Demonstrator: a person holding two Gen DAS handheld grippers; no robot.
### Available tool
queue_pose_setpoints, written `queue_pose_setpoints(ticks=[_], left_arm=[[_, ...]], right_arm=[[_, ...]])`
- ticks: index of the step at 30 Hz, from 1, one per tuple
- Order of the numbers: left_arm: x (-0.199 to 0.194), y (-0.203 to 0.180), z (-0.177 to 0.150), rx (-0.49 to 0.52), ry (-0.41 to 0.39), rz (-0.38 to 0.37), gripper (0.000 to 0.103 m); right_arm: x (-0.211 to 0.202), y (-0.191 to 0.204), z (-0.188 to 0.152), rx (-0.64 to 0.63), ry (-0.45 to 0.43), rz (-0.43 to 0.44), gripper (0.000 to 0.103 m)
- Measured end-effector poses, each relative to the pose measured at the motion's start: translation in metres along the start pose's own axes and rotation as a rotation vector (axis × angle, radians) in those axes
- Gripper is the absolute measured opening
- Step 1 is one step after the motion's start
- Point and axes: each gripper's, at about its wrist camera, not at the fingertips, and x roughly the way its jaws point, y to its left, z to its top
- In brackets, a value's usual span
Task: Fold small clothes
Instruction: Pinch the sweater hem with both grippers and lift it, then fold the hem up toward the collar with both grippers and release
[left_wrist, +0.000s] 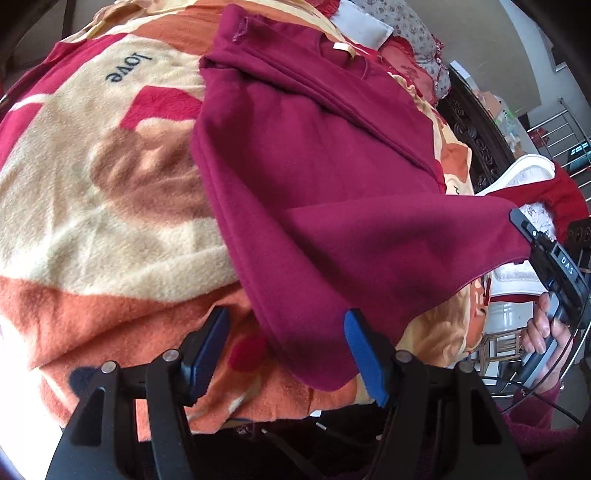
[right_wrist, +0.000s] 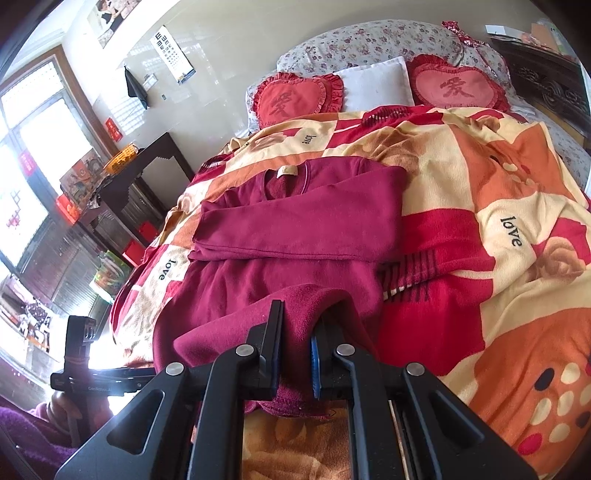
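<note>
A maroon sweater (right_wrist: 295, 221) lies on the patterned fleece blanket (right_wrist: 517, 184), neck label toward the pillows and one sleeve folded across the chest. My right gripper (right_wrist: 297, 339) is shut on a bunched corner of its hem and holds it raised. From the left wrist view the same gripper (left_wrist: 517, 221) pinches that corner at the right, so the cloth is stretched up in a tent. My left gripper (left_wrist: 288, 350) stands open low over the blanket. The sweater's (left_wrist: 314, 166) near hem corner lies between its blue pads (left_wrist: 364, 354), which do not press on it.
Two red heart cushions (right_wrist: 295, 99) and a white pillow (right_wrist: 373, 85) lie at the head of the bed. A dark wooden side table (right_wrist: 147, 166) stands left of the bed, and a carved dark headboard (right_wrist: 546, 85) is at the right. A hand (left_wrist: 543, 325) grips the right tool.
</note>
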Motion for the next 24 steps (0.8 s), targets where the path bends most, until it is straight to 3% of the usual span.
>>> queue_pose_setpoints(ticks=[4, 6, 8, 9, 10, 11, 14, 18, 24], left_arm=[[-0.007, -0.014, 0.005, 0.049, -0.074, -0.072, 0.066], [-0.005, -0.022, 0.004, 0.117, -0.100, -0.056, 0.066], [0.006, -0.020, 0.005, 0.112, -0.045, -0.028, 0.063], [0.014, -0.017, 0.005, 0.091, 0.003, -0.039, 0.057], [0.018, -0.015, 0.005, 0.078, 0.033, -0.048, 0.043], [0.018, -0.015, 0.004, 0.084, 0.036, -0.038, 0.034], [0.007, -0.017, 0.007, 0.131, 0.019, -0.027, 0.017], [-0.028, -0.020, 0.026, 0.169, -0.049, -0.046, 0.014], [-0.090, -0.009, 0.103, 0.132, -0.244, -0.050, 0.014]], right_arm=[[0.001, -0.003, -0.001, 0.016, 0.004, 0.004, 0.000], [0.002, -0.003, -0.002, 0.018, 0.006, 0.004, 0.000], [0.002, -0.004, -0.002, 0.021, 0.009, 0.005, 0.000], [0.002, -0.005, -0.003, 0.023, 0.010, 0.006, 0.000], [0.002, -0.006, -0.003, 0.026, 0.011, 0.007, 0.000], [0.002, -0.006, -0.003, 0.030, 0.011, 0.008, 0.000], [0.003, -0.007, -0.002, 0.026, 0.010, 0.008, 0.000], [0.003, -0.005, 0.005, 0.026, -0.005, 0.011, 0.000], [0.010, -0.002, 0.041, 0.024, -0.072, 0.017, 0.000]])
